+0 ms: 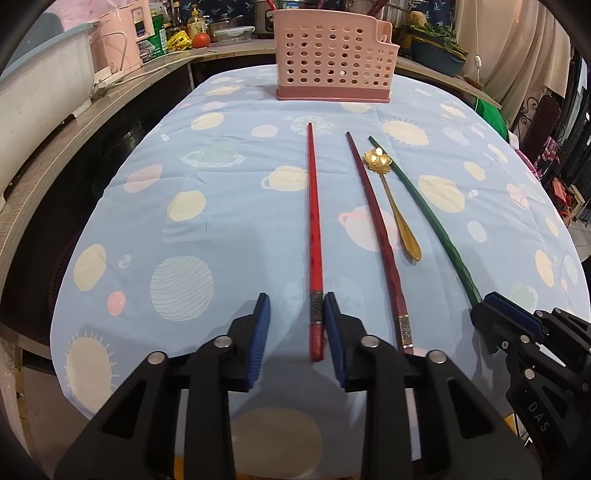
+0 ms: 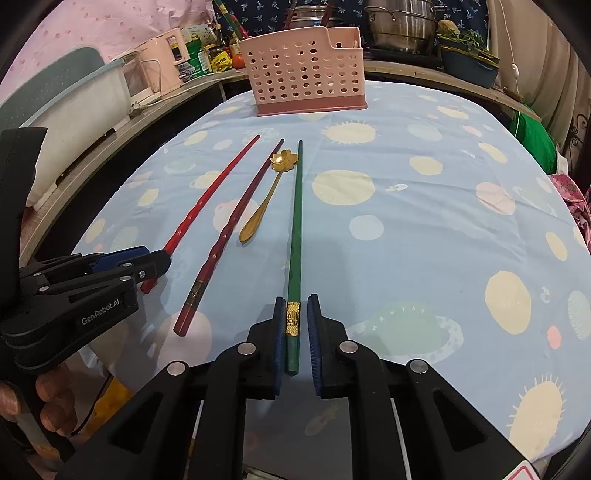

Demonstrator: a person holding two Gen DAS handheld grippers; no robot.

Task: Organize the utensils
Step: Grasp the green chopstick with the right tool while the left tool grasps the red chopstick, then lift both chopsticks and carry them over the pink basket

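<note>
A red chopstick, a dark red chopstick, a gold flower-bowl spoon and a green chopstick lie side by side on the blue patterned tablecloth. A pink perforated utensil holder stands at the far end. My left gripper is open, its jaws on either side of the red chopstick's near end. My right gripper is open, its jaws straddling the green chopstick's near end. The red chopstick, dark red chopstick, spoon and holder also show in the right wrist view.
A wooden counter runs along the left and back with a pink appliance, bottles, a tomato and steel pots. A planter with greens sits at the back right. The table edge drops off on the right.
</note>
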